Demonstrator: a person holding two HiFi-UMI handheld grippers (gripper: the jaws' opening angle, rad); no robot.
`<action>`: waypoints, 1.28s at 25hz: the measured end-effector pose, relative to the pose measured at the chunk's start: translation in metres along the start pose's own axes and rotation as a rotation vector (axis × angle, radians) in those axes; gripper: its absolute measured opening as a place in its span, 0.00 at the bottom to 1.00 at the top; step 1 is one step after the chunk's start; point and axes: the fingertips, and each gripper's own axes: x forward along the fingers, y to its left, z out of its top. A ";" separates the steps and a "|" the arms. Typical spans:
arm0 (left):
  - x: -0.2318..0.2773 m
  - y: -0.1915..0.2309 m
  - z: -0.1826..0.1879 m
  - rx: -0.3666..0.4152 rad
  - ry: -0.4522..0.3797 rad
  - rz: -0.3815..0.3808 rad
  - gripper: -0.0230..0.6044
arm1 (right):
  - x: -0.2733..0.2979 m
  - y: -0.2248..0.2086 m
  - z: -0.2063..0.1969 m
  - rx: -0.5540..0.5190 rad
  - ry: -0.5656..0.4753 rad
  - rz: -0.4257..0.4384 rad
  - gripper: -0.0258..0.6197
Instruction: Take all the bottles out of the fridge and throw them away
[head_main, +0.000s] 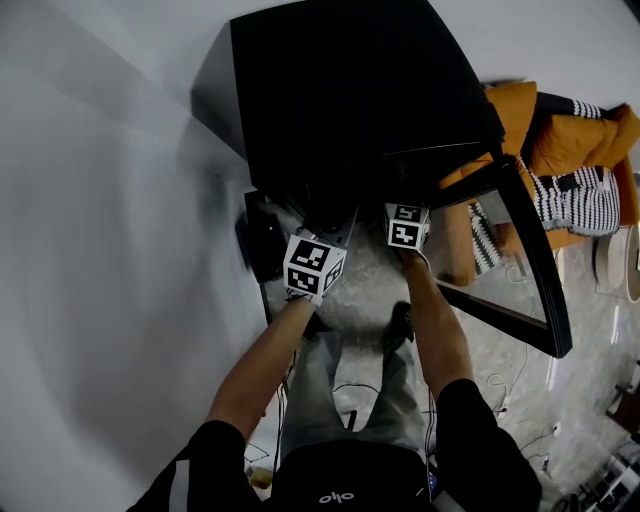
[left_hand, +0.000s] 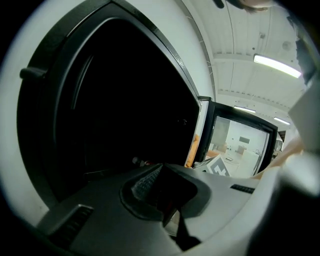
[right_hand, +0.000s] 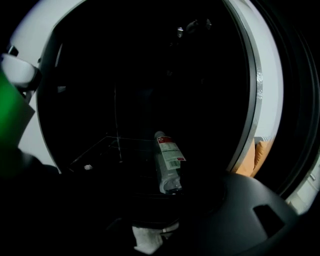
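The black fridge (head_main: 350, 80) stands with its glass door (head_main: 520, 230) swung out to the right. Both grippers are at its dark mouth. A clear plastic bottle (right_hand: 167, 162) with a white and red label lies on a glass shelf (right_hand: 110, 150), cap pointing away. My right gripper (right_hand: 167, 210) (head_main: 408, 215) is open just in front of the bottle's base, with nothing gripped. My left gripper (left_hand: 160, 172) (head_main: 342, 228) is shut and empty, facing the dark interior. In the left gripper view no bottle is visible.
An orange sofa with striped cushions (head_main: 570, 140) sits behind the open door. A black box (head_main: 262, 240) stands on the floor left of the fridge. Cables (head_main: 350, 390) trail by the person's feet. A small white speck (right_hand: 87, 167) lies on the shelf.
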 end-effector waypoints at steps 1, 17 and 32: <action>0.002 0.000 0.000 -0.001 0.000 -0.002 0.05 | 0.001 0.002 0.000 -0.006 -0.003 0.007 0.41; 0.006 0.007 -0.011 -0.012 0.001 -0.001 0.05 | 0.013 -0.001 0.009 0.096 -0.037 -0.035 0.56; -0.007 0.027 -0.019 -0.026 0.006 0.014 0.05 | 0.057 0.017 -0.015 0.058 0.089 -0.069 0.67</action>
